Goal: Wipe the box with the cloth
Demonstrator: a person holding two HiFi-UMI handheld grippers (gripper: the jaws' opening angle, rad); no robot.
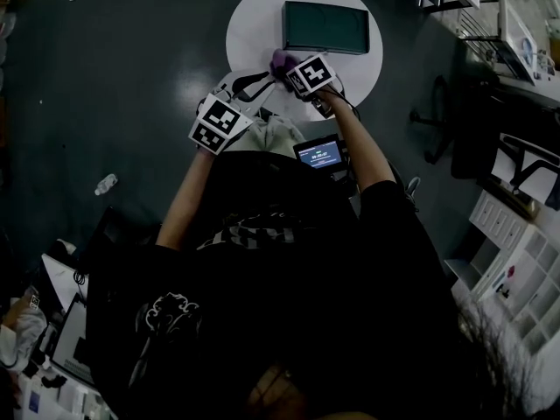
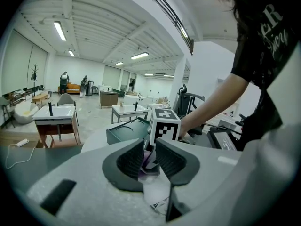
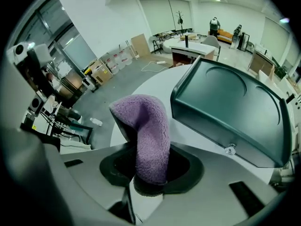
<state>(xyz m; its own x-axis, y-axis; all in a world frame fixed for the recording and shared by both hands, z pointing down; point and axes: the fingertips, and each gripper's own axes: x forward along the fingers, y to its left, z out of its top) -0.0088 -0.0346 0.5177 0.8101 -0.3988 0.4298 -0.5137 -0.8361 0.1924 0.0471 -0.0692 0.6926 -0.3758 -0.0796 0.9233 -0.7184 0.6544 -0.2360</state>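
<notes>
One cloth (image 3: pixel 146 135), probably fleece, near box (image 3: pixel 230 112)

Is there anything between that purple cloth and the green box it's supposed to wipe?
Nothing visible. The right gripper is shut on the purple cloth, and only bare white table lies between the cloth and the dark green box.

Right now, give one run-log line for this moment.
right gripper: shut on purple cloth | left gripper: open | green box: untouched, on round table
</notes>
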